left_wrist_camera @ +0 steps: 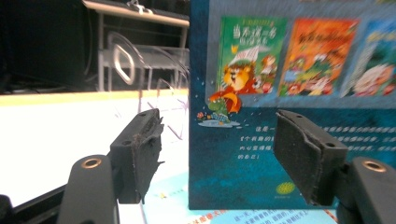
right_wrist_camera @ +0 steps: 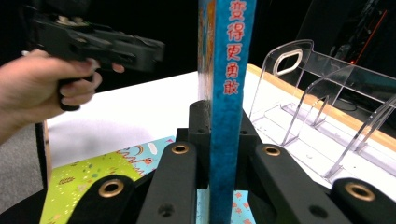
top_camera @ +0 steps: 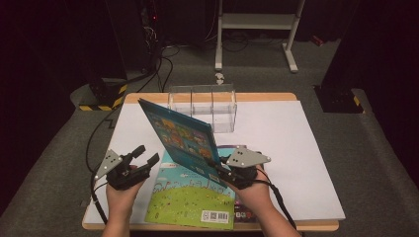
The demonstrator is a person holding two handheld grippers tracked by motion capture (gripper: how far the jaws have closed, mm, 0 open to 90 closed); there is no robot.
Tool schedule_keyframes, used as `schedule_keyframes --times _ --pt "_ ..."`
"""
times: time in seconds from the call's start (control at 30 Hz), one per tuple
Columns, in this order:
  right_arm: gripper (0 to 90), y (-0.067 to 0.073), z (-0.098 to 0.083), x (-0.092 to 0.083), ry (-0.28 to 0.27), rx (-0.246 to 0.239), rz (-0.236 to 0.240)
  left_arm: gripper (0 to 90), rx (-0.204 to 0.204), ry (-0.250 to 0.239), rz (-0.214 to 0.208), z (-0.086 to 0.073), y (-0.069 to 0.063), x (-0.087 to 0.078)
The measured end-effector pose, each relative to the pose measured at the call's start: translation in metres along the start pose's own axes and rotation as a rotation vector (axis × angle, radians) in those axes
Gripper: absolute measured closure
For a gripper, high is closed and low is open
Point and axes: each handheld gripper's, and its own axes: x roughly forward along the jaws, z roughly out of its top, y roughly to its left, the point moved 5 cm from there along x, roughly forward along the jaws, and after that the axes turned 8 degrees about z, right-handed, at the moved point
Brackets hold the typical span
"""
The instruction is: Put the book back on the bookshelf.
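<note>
The right gripper (top_camera: 223, 167) pinches the blue book (top_camera: 179, 134) by one low corner and holds it up over the table (top_camera: 296, 148), near the clear rack (top_camera: 203, 106). It could tip or slip out. The left gripper (top_camera: 146, 155) is spread, holding nothing. The spine (right_wrist_camera: 229, 84) seems to read 变得更勇敢.

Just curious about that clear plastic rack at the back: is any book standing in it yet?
No, the clear rack has bare slots; the blue book is up in the right tool.
</note>
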Motion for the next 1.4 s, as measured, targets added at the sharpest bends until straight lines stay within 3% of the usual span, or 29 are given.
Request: schedule_keyframes --times 0.13,0.3,0.67,1.2,1.4 --pt "82.7 -0.005 0.0 0.005 -0.015 0.04 -0.024 31.9 0.003 -0.02 0.005 0.006 0.002 -0.004" --pt "82.6 -0.006 0.002 0.015 -0.018 0.034 -0.041 31.0 0.008 -0.019 -0.003 0.009 0.002 -0.006" --pt "82.5 0.0 0.009 0.049 0.009 0.027 -0.053 26.8 0.009 -0.034 -0.048 0.015 -0.015 -0.008" --pt "82.1 0.018 0.01 0.07 0.012 -0.007 -0.066 23.1 0.055 -0.025 -0.196 0.013 -0.07 -0.016" --pt "81.7 0.024 0.009 0.074 0.01 -0.017 -0.066 19.5 0.04 -0.054 -0.238 0.02 -0.084 -0.025"
